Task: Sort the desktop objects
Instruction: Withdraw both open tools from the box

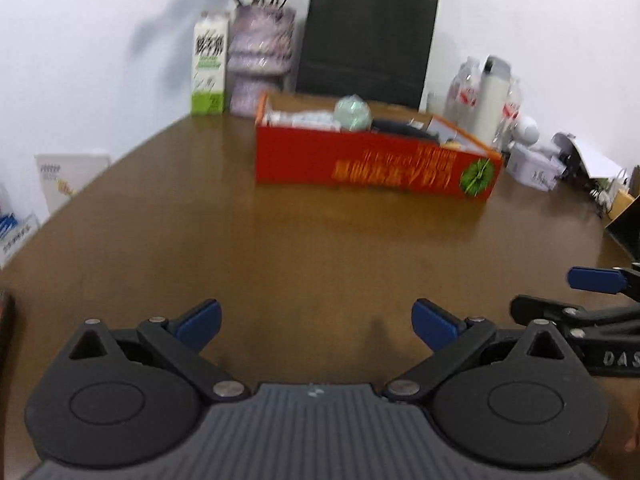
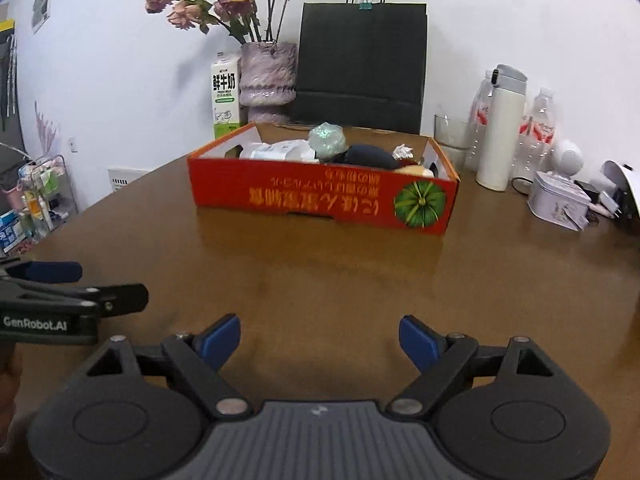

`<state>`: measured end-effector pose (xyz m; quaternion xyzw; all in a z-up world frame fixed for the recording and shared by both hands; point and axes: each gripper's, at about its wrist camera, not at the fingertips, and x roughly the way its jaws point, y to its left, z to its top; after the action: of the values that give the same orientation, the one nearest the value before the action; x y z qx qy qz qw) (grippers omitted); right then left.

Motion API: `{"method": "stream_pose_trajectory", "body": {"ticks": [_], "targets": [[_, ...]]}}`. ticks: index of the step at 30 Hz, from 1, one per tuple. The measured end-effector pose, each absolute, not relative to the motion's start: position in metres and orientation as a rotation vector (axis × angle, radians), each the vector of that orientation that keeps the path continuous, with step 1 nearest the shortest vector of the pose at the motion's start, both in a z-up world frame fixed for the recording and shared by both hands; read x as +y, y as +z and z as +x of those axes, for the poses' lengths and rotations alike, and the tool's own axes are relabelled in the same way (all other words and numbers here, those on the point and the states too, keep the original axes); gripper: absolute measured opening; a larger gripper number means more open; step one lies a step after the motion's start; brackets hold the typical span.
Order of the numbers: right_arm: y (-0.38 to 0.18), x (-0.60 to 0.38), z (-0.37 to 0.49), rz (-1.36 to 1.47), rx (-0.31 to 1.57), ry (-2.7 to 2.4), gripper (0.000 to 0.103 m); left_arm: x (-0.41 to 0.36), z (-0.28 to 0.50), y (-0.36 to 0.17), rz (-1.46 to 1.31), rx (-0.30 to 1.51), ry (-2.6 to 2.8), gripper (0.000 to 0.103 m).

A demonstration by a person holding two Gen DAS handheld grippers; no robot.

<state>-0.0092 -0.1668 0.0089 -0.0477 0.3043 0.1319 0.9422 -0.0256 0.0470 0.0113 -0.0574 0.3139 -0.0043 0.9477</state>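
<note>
- While both grippers sit low over the near edge, the brown wooden table fills most of each view; its near half is bare wood with a dull sheen.
- Black paper bag stands upright against the white wall at the far edge, a small teal binder clip on its handles.
- Red cardboard box, open-topped, rests mid-table in front of the bag. Printed text on its near wall reads upside down; a green pumpkin picture marks the right end.
- Box contents: a pale green crinkled ball, a dark rounded object, white packets. Finer detail cannot be made out.
- Purple vase with dried roses and a milk carton stand just left of the bag, touching or nearly so.
- White thermos, clear bottles and a glass cluster right of the box, apart from it.
- Left gripper: blue-padded fingers spread wide, nothing between them. Left view is motion-blurred.
- Right gripper: fingers likewise spread wide, holding nothing; it sits just beside the left one.
</note>
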Motion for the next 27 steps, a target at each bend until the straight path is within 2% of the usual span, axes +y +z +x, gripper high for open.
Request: {"method": "stream_pose_trajectory", "body": {"ticks": [10,15,19,27], "targets": [[-0.014,-0.162,-0.052,-0.102,0.63,0.254,0.087,0.039,-0.044,0.004,-0.068,0.639,-0.007,0.103],[-0.014,-0.157,-0.046,-0.106,0.638,0.258,0.089,0.036,-0.033,0.001,-0.071,0.65,0.006,0.103],[-0.014,-0.153,-0.037,-0.118,0.661,0.223,0.099,0.037,-0.023,-0.001,-0.092,0.667,0.014,0.103],[-0.016,-0.148,-0.011,-0.045,0.686,0.198,0.1,0.037,-0.006,-0.003,-0.07,0.685,0.067,0.103]]}}
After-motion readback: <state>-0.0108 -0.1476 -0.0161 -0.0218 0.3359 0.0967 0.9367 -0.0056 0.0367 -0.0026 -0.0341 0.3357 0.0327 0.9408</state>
